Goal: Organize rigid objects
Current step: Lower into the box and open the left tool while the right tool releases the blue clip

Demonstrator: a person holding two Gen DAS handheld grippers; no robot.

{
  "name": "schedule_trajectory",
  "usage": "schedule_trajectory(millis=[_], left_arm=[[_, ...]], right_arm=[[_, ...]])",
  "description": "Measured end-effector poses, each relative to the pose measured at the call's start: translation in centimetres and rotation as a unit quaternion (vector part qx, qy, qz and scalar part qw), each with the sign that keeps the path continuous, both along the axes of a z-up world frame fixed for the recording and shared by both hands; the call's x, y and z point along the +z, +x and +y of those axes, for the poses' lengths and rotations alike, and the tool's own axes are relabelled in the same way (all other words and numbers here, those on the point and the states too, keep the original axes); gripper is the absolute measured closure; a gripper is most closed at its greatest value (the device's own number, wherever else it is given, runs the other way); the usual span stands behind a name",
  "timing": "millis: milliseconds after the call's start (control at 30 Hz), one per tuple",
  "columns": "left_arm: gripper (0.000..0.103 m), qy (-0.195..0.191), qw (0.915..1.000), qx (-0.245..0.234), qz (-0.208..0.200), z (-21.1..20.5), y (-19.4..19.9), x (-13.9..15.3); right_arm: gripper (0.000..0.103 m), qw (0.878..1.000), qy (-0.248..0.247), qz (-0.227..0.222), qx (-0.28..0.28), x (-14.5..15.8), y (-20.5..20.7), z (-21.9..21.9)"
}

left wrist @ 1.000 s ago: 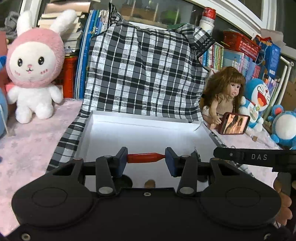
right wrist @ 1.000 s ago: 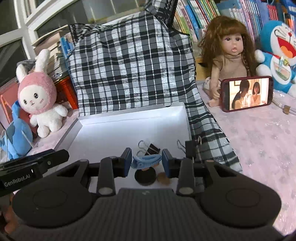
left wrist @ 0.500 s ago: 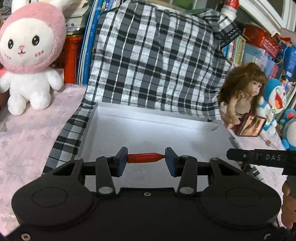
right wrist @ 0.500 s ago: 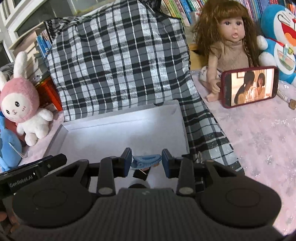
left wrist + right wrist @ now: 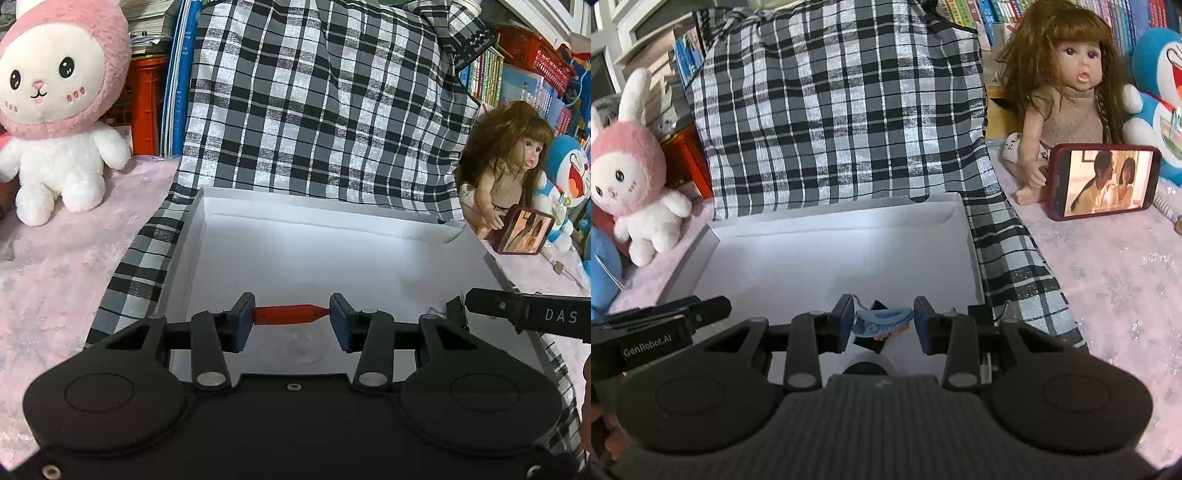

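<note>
My left gripper [image 5: 291, 316] is shut on a small red tapered piece [image 5: 290, 314] and holds it above the near part of a shallow white box [image 5: 317, 258]. My right gripper [image 5: 883, 322] is shut on a blue clip [image 5: 882, 319] over the same white box [image 5: 827, 254], near its front right side. A black binder clip [image 5: 873, 341] and a round black and white object [image 5: 866, 365] lie in the box just below the right gripper. A clear round object [image 5: 299, 347] shows faintly under the left gripper.
A black and white plaid cloth [image 5: 317, 110] lies under and behind the box. A pink bunny plush [image 5: 55, 107] sits at the left. A doll [image 5: 1067, 96] with a red phone [image 5: 1102, 181], a blue plush [image 5: 1160, 99] and books stand at the right and back.
Both grippers have moved forward over the box, still holding their objects. The small items near the box front have slid toward the bottom of both views.
</note>
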State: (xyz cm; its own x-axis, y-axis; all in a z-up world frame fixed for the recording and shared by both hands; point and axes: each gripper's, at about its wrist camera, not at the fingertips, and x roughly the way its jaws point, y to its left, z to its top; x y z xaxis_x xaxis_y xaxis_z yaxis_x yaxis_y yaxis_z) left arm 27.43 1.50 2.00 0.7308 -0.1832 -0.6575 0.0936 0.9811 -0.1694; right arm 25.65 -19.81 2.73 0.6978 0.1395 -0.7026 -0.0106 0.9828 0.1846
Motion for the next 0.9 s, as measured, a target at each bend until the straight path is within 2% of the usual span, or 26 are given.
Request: schedule_trajectory(millis=[167, 900], left_arm=[[0.061, -0.002, 1.0, 0.003, 0.001, 0.3, 0.1, 0.0], [0.06, 0.007, 1.0, -0.003, 0.005, -0.2, 0.5, -0.9]], right_arm=[[0.062, 1.0, -0.02, 0.001, 0.003, -0.7, 0.1, 0.5], [0.062, 1.0, 0.016, 0.0, 0.005, -1.4, 0.4, 0.6]])
